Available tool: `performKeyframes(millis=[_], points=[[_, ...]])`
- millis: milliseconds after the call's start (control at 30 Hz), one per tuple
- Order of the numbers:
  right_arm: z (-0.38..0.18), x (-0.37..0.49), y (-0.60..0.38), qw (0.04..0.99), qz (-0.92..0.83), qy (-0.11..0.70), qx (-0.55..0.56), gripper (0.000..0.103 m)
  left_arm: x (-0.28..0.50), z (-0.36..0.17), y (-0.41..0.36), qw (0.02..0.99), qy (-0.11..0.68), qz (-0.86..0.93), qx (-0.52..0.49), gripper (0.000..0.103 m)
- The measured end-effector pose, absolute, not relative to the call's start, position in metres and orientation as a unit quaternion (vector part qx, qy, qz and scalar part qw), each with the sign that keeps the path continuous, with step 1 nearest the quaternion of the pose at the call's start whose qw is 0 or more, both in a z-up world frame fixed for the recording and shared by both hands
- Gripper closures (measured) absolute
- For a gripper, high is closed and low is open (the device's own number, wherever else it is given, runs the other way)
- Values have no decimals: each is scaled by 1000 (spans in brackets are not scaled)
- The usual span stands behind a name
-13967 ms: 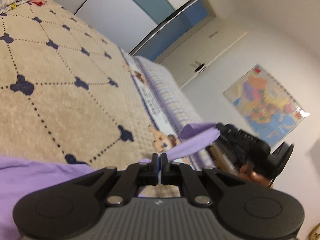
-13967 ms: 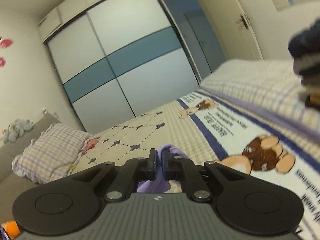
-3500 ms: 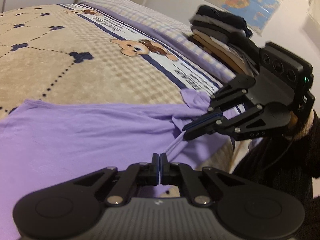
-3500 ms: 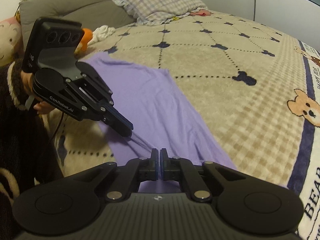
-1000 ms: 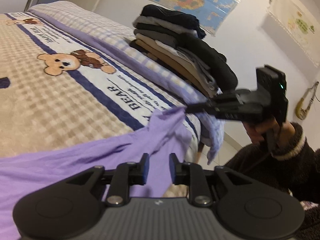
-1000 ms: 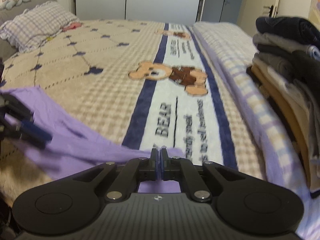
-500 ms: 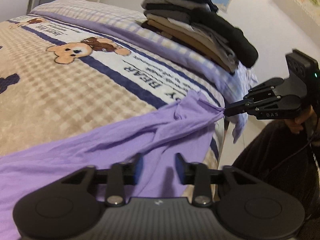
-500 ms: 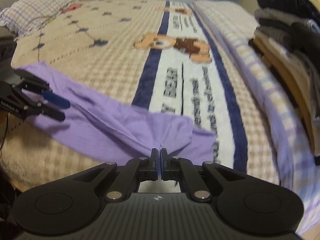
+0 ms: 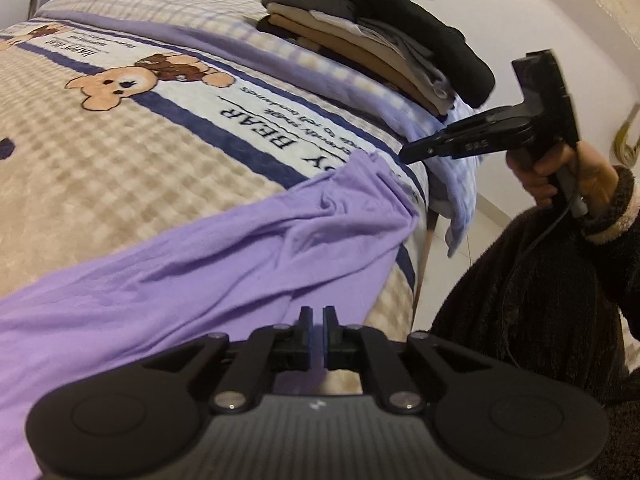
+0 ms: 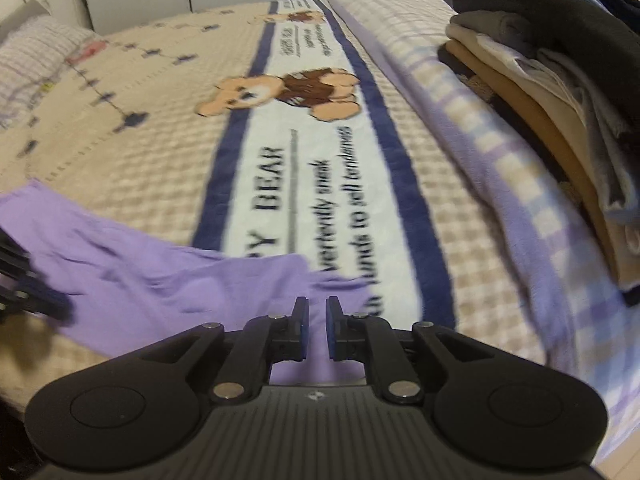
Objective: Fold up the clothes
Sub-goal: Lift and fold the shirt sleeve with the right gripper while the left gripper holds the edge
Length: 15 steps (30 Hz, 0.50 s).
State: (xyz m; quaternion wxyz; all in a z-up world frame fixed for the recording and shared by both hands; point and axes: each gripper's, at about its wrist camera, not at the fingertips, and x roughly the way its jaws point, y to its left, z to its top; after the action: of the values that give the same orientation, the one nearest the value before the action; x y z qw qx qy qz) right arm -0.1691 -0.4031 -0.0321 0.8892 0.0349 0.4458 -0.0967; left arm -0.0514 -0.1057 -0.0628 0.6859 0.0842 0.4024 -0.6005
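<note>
the purple garment (image 9: pixel 224 248) lies spread and wrinkled across the near edge of your bed, on the bear blanket (image 9: pixel 132 148); one end is bunched at the bed's corner. your left gripper (image 9: pixel 316 332) has its jaws drawn together just over the garment's near hem, nothing visibly pinched between them. your right gripper (image 10: pixel 316 328) hovers above the other end of the cloth, its jaws opening, a small gap, no fabric in it. a stack of folded clothes (image 10: pixel 552 68) sits well apart on the checked quilt (image 10: pixel 500 168).
</note>
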Motion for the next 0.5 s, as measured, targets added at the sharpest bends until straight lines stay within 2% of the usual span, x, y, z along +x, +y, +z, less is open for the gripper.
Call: performKeyframes(millis=[100, 167, 233, 500], points=[[-41, -157, -409, 886, -84, 455, 14, 90, -48, -63, -106, 688, 406, -596, 81, 98], [-45, -151, -409, 885, -74, 460, -6, 80, -47, -64, -107, 688, 408, -594, 80, 97], [-48, -147, -409, 885, -66, 460, -30, 75, -46, -65, -107, 687, 410, -594, 79, 96], [-57, -130, -415, 879, -1, 471, -73, 76, -38, -71, -110, 684, 421, -593, 69, 95]])
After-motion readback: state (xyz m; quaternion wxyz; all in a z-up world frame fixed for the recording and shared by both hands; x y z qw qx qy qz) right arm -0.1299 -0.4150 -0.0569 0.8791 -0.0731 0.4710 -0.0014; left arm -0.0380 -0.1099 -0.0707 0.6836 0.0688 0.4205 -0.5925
